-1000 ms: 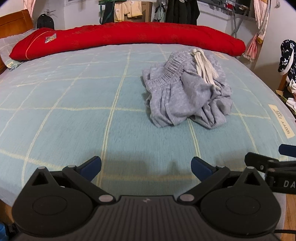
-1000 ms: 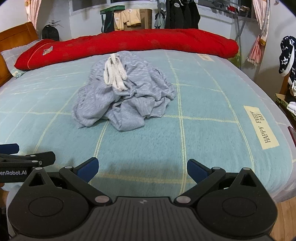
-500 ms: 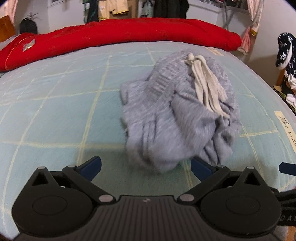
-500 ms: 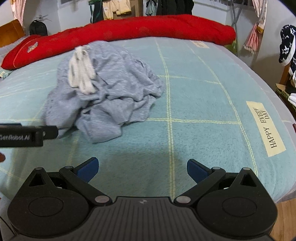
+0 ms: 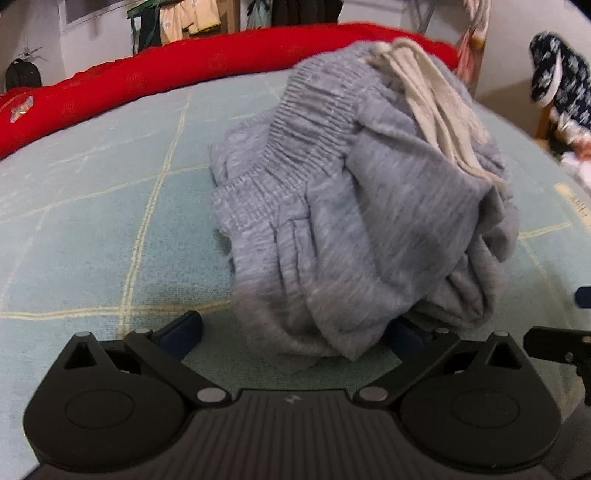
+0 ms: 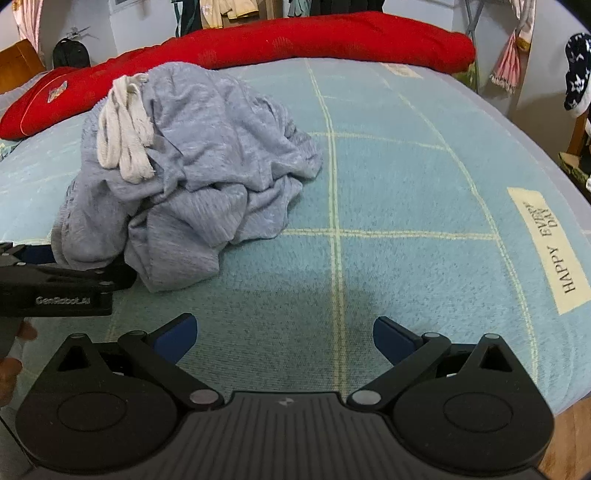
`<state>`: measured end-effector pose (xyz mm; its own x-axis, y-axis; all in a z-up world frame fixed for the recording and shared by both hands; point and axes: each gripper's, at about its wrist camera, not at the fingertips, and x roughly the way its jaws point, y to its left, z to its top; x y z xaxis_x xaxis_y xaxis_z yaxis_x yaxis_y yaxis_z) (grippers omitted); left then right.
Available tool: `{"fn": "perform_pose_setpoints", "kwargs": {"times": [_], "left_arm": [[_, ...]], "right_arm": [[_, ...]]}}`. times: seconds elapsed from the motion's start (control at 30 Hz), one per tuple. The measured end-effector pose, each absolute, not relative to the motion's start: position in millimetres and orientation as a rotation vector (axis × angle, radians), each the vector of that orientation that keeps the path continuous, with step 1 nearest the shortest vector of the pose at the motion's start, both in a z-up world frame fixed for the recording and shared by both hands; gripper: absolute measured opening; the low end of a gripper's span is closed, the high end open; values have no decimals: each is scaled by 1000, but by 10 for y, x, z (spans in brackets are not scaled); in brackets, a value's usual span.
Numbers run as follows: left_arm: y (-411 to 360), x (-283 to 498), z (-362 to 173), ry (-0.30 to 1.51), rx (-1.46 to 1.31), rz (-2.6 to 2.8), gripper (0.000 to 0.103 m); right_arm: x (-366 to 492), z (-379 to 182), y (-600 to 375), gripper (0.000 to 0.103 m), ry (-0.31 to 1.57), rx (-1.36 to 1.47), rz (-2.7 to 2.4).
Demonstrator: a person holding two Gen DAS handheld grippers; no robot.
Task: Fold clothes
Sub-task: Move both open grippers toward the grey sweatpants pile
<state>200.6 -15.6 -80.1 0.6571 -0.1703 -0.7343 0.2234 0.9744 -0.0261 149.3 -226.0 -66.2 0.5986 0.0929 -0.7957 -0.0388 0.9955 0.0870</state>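
grey shorts (image 5: pixel 362 221) between left claw (image 5: pixel 295 332) fingers

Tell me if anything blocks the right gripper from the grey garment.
Nothing visible does. Only bare blanket lies between the open right gripper and the crumpled grey garment; the left gripper is already at its near-left edge.

soft knit shorts (image 5: pixel 369 229), fuzzy bedspread (image 6: pixel 406 258)

Bedroom around a checked bed

A light blue bed cover (image 6: pixel 424 206) with pale grid lines carries a cream "HAPPY EVERY DAY" label (image 6: pixel 550 251) at right; a long red bolster (image 6: pixel 280 42) lies along the far edge, clothes (image 6: pixel 225 9) hanging behind.
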Motion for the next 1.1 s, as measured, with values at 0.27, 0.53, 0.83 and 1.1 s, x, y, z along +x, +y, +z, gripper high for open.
{"fn": "perform_pose_setpoints", "kwargs": {"times": [0.27,0.53,0.83,1.1], "left_arm": [[-42,2015,-660,812,112,-187,103],[204,2158,-327,730,103,-106,103],[309,1888,-387,808,-4,-182,102],[261,1799,-202,763,107,-220,102]], "right_arm": [[1462,-638,-2315,103,916,84,83],[1403,-554,-2348,103,875,58,73],[1267,-451,-2347,103,850,69,136],[1013,-268,-2300,103,774,46,159]]}}
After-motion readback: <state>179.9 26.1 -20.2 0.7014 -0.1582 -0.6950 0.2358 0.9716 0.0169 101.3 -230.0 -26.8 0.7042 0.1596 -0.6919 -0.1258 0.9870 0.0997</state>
